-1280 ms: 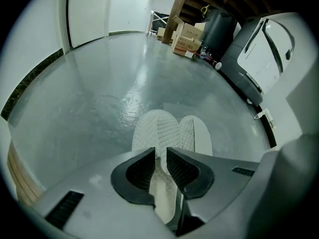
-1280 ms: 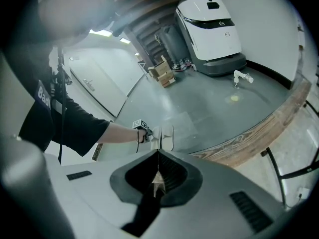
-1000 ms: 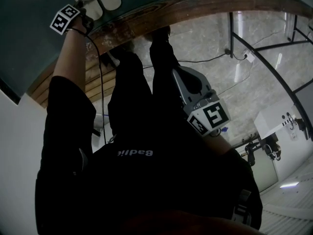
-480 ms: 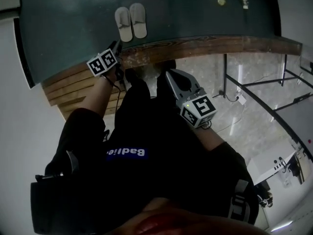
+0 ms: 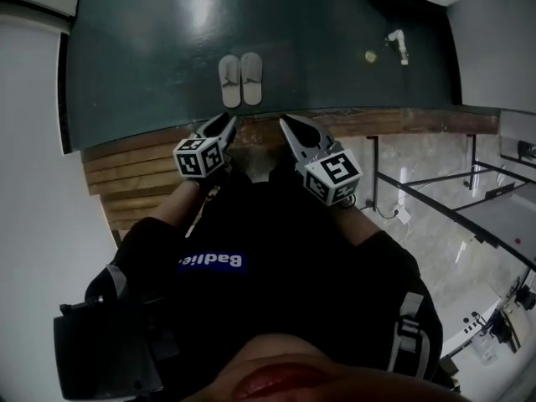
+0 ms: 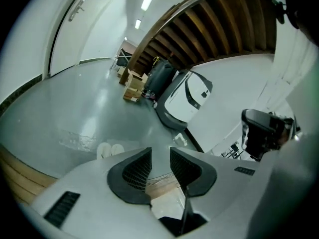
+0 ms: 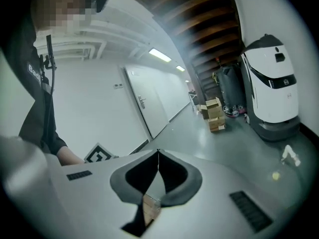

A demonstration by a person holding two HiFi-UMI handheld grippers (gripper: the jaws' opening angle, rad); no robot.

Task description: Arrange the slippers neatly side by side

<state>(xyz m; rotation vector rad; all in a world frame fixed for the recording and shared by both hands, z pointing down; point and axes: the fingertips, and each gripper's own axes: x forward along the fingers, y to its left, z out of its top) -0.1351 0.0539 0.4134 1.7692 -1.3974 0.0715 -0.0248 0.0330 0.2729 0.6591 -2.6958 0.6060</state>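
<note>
Two pale slippers [image 5: 240, 79] lie side by side on the dark green floor, toes pointing away from me; in the left gripper view the slippers [image 6: 110, 149] show small, just past the left jaw. My left gripper [image 5: 226, 124] hangs near the wooden edge below them, jaws apart with nothing between. My right gripper [image 5: 289, 126] is level with it to the right, its tips touching, empty. In the left gripper view the left gripper [image 6: 160, 156] shows a clear gap; in the right gripper view the right gripper [image 7: 158, 153] is closed tip to tip.
A wooden step edge [image 5: 394, 122] borders the green floor. A white robot base [image 7: 271, 91] stands at the far right, with a small white object [image 5: 396, 43] and a yellowish ball [image 5: 370, 56] on the floor near it. Cardboard boxes [image 6: 131, 83] sit further off.
The head view has swung so the slippers sit lower and more central. Both grippers have come up side by side at the wooden edge; the left one has drawn back from the slippers.
</note>
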